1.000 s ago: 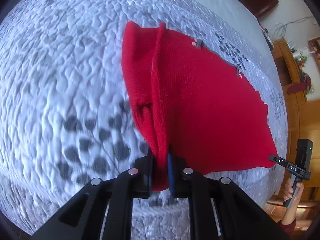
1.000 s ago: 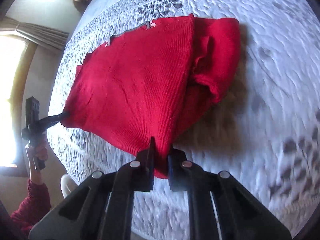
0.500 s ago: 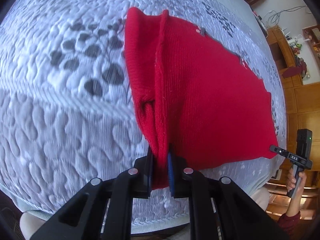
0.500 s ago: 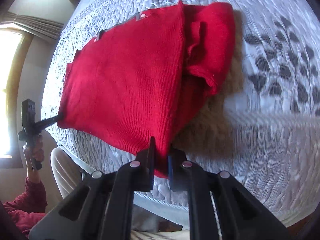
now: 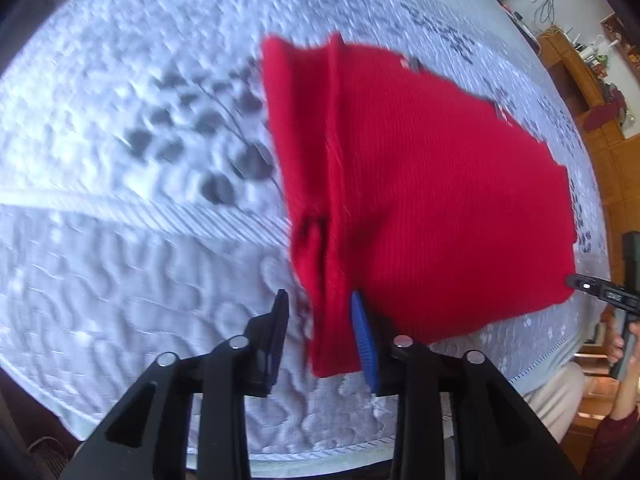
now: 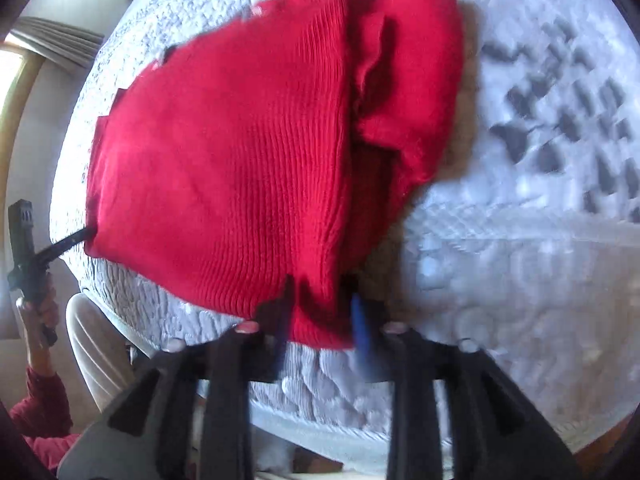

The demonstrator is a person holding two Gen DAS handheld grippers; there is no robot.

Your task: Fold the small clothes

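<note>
Left wrist view shows the left tongs (image 5: pixel 318 322) opening around a near corner of the red knit garment (image 5: pixel 420 200), right tongs (image 6: pixel 320 312) likewise letting go, the garment lying part-folded on the quilted bed (image 5: pixel 120 240) with folds seemingly remaining.

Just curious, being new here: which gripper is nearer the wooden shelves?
Right. The right gripper is at the red sweater's corner toward the wooden shelves, the left gripper at the opposite corner. Both jaws are opening around cloth.

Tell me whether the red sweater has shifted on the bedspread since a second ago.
Yes. The red sweater slid toward the bedspread's near edge; the grey leaf print, earlier beside its lower part, now lies by its upper part.
</note>
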